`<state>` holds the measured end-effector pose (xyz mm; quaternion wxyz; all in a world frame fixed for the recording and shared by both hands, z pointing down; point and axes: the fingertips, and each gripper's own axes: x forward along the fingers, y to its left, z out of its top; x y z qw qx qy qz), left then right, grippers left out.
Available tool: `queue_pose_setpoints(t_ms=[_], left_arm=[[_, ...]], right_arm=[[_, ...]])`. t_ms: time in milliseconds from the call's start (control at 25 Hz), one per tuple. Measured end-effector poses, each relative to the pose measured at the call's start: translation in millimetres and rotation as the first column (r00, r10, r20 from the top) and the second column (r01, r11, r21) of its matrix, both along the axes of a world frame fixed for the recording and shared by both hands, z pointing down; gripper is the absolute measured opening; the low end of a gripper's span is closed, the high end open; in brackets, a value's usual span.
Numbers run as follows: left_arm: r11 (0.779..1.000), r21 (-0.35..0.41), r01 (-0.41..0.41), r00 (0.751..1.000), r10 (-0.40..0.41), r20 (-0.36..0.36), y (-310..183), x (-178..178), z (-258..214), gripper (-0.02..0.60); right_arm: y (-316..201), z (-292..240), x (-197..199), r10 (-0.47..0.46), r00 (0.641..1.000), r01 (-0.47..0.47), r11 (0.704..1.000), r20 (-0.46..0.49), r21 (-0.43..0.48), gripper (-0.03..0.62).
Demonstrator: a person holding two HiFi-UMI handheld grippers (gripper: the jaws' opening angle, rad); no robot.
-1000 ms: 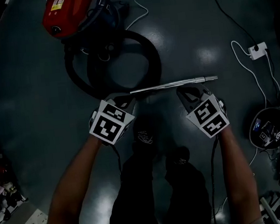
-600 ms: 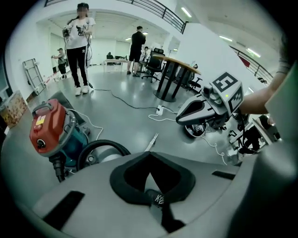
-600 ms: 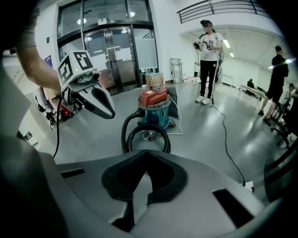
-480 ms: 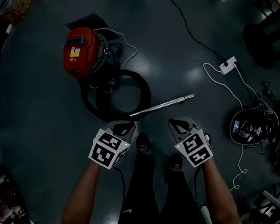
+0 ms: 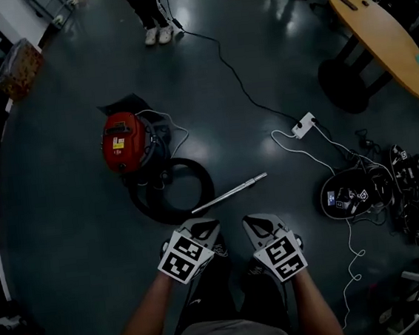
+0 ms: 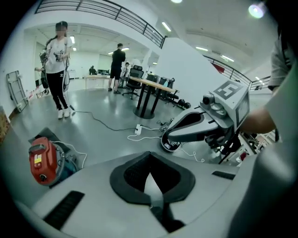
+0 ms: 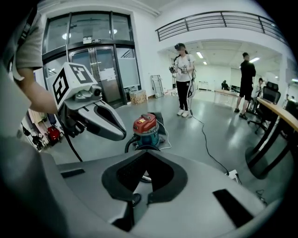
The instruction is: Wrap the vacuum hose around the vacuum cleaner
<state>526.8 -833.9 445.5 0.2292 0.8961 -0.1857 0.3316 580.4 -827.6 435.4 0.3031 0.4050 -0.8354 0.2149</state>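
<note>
The red vacuum cleaner (image 5: 125,141) stands on the dark floor, and its black hose (image 5: 140,204) lies in a loop in front of it. From the loop's near side a metal wand (image 5: 229,193) stretches out to the right. My left gripper (image 5: 202,227) and right gripper (image 5: 257,225) hang side by side high above the floor, near the wand's side of the loop, both shut and empty. In the left gripper view the vacuum cleaner (image 6: 43,160) shows at far left and the right gripper (image 6: 168,135) at right. In the right gripper view the vacuum cleaner (image 7: 145,128) sits ahead.
A white power strip (image 5: 303,124) with trailing cables lies to the right. A heap of gear (image 5: 354,194) sits further right, beside a wooden table (image 5: 378,34). A person's feet (image 5: 154,33) stand at the back, and a box (image 5: 17,68) is at far left.
Both grippers have risen from just above the wand on the floor to well above it, still shut. The view has pulled back, so the vacuum and hose look smaller.
</note>
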Motion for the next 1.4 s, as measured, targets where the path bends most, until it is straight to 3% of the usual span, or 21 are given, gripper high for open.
queue_pose_setpoints(t_ms=[120,240,440,680,880,1120,1280,1400], left_arm=[[0.999,0.028,-0.037,0.997,0.039,-0.073,17,18,-42,0.008],[0.994,0.080,-0.073,0.992,0.080,-0.098,35,33,-76,0.008],[0.979,0.182,-0.088,0.985,0.113,-0.131,69,58,-137,0.008],[0.946,0.305,-0.112,0.966,0.176,-0.191,123,102,-210,0.008],[0.909,0.399,-0.123,0.939,0.236,-0.250,150,127,-270,0.008],[0.871,0.475,-0.127,0.897,0.305,-0.320,170,127,-325,0.008],[0.859,0.491,-0.146,0.866,0.351,-0.357,176,121,-349,0.008],[0.855,0.491,-0.167,0.842,0.383,-0.381,178,109,-359,0.008]], right_arm=[[20,-35,1,0.003,1.000,-0.003,0.999,-0.005,0.052,0.005],[39,-73,8,0.042,0.999,-0.044,0.991,0.016,0.125,0.005],[72,-142,34,0.155,0.983,-0.174,0.950,0.093,0.260,0.005],[124,-225,72,0.270,0.930,-0.352,0.850,0.249,0.392,0.005],[158,-280,93,0.302,0.904,-0.418,0.775,0.303,0.475,0.005],[182,-331,94,0.351,0.876,-0.481,0.684,0.331,0.549,0.005],[187,-353,94,0.413,0.814,-0.580,0.617,0.408,0.533,0.005],[188,-361,82,0.445,0.795,-0.607,0.591,0.412,0.531,0.005]])
